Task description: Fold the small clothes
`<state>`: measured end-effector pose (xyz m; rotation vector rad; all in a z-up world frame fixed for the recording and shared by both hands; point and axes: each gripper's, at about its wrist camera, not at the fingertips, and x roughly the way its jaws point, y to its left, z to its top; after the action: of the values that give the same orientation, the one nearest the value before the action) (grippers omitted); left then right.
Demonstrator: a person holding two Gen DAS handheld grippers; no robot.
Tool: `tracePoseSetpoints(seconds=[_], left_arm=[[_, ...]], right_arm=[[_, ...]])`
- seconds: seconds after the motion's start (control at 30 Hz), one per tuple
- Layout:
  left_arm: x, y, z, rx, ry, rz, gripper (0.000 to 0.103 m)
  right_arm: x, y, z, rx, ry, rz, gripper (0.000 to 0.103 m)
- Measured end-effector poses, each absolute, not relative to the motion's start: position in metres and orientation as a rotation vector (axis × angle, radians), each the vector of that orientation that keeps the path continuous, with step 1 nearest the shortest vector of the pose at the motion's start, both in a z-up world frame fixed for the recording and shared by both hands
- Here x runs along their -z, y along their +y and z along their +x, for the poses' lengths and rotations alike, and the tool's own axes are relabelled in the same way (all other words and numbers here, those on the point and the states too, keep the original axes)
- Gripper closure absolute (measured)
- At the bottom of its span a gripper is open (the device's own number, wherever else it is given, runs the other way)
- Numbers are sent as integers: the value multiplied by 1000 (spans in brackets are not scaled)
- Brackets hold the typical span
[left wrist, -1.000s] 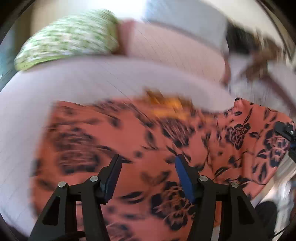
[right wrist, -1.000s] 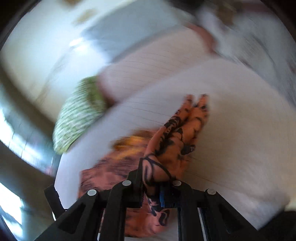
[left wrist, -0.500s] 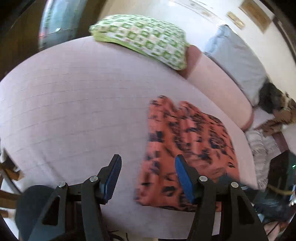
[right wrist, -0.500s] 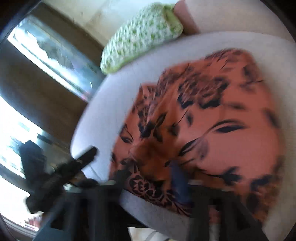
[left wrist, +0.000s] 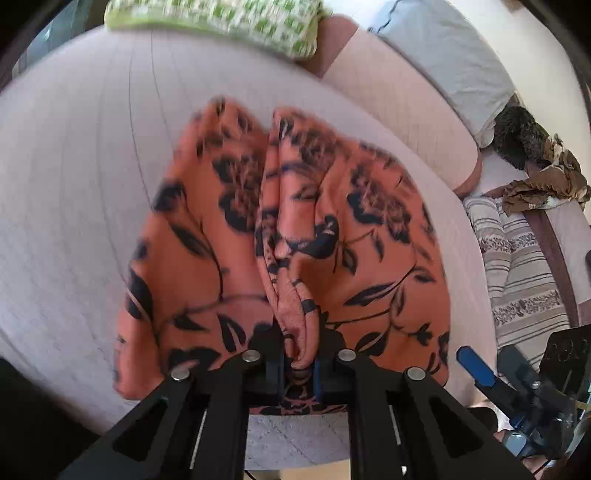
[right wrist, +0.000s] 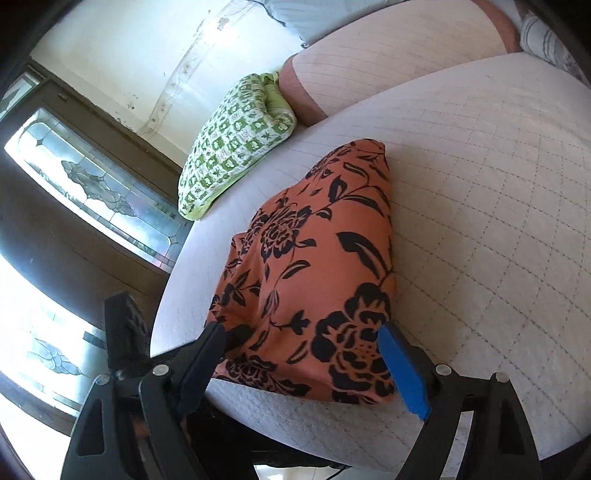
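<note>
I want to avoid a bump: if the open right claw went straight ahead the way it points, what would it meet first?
Most likely the orange floral garment on the bed: it lies directly ahead between the open right claw's fingers. Depth is unclear, but nothing else shows in between.

Left wrist view: sits low at the bed's near edge, close over the orange floral garment [left wrist: 295, 236], facing across the bed [left wrist: 74, 184] toward the green checked pillow [left wrist: 221, 18] and grey pillow [left wrist: 443, 55] at the far side.

Right wrist view: also low at the near edge, close, angled leftward toward the window [right wrist: 92, 192] and wall.

Shared: garment [right wrist: 321, 266], green checked pillow [right wrist: 236, 136], quilted bed [right wrist: 480, 184]. Right hand-held gripper [left wrist: 476, 369] shows at the left view's lower right.
</note>
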<state>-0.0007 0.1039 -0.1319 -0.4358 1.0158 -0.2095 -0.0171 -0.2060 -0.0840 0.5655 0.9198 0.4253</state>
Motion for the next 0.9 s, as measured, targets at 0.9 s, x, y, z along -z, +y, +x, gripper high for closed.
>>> tracePoseSetpoints(seconds=[0.9], left_arm=[[140, 137, -56, 15, 925, -318, 92]], right_arm=[[72, -156, 36, -494, 1047, 375, 16]])
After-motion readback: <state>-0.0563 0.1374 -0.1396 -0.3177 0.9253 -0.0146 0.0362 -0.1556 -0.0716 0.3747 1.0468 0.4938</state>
